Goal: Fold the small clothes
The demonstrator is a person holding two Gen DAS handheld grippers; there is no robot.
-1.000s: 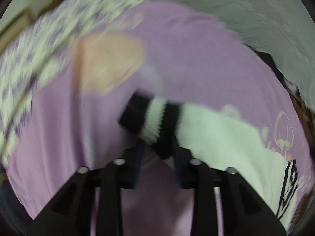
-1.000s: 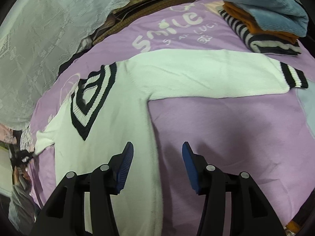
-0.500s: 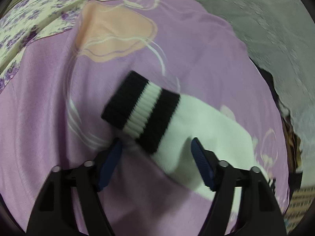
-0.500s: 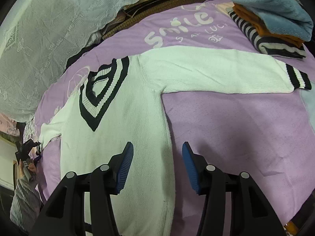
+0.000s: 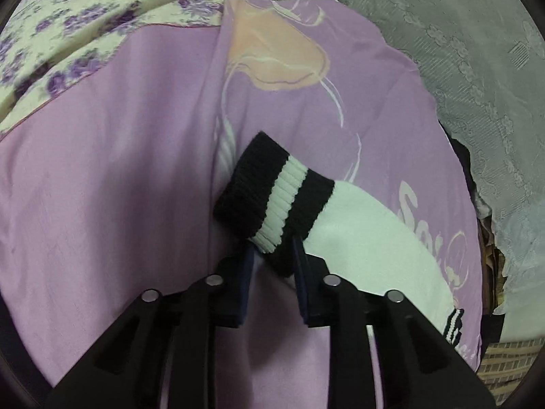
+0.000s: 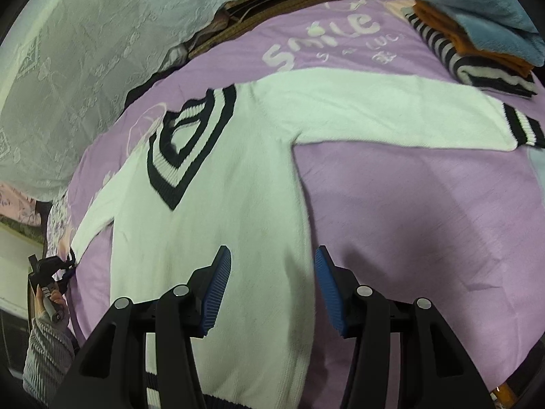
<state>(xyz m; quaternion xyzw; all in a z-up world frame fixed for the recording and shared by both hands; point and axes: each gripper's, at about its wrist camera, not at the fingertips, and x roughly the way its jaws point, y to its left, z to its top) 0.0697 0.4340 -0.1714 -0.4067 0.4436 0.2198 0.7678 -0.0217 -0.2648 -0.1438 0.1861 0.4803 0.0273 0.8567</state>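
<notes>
A white knit sweater [image 6: 218,211] with a black-and-white V-neck lies flat on a purple bedspread [image 6: 425,211], both sleeves spread out. My left gripper [image 5: 272,255] is shut on the black-and-white striped cuff [image 5: 276,197] of the left sleeve, which lifts off the bedspread [image 5: 102,187]. It also shows far left in the right wrist view [image 6: 63,266]. My right gripper [image 6: 272,272] is open and empty, above the sweater's right side near the hem. The other cuff [image 6: 521,126] lies at the far right.
A stack of folded clothes [image 6: 477,34], blue on orange on striped, sits at the back right of the bed. A grey lace cloth [image 6: 85,51] covers the area behind. A floral sheet [image 5: 85,17] lies past the bedspread's left end.
My left gripper was shut on the cuff, opened around it, and has shut on it again. My right gripper has moved left over the sweater's body, still open.
</notes>
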